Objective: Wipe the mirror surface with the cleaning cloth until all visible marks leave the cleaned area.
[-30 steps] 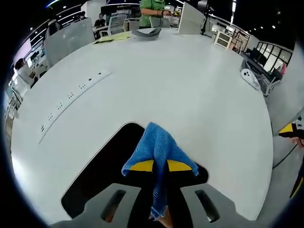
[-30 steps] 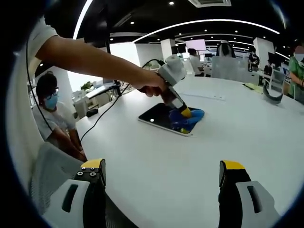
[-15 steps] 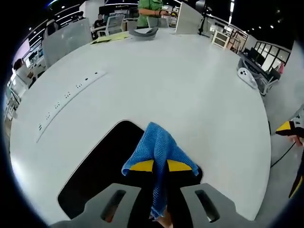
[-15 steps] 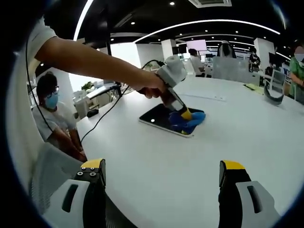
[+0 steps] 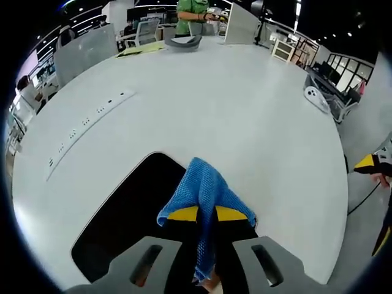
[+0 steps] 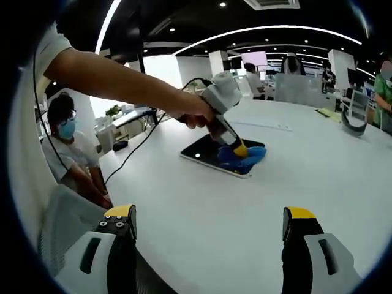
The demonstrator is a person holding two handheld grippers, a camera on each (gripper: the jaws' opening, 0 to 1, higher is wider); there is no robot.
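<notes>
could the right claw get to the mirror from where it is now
Probably yes. The right claw is open and holds nothing, with bare white table between it and the mirror. The left claw, pressing the blue cloth, occupies the far end.

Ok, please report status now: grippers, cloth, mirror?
Left gripper shut on blue cloth, pressed on dark mirror. Right gripper open, idle above white table. Nothing in the way.
</notes>
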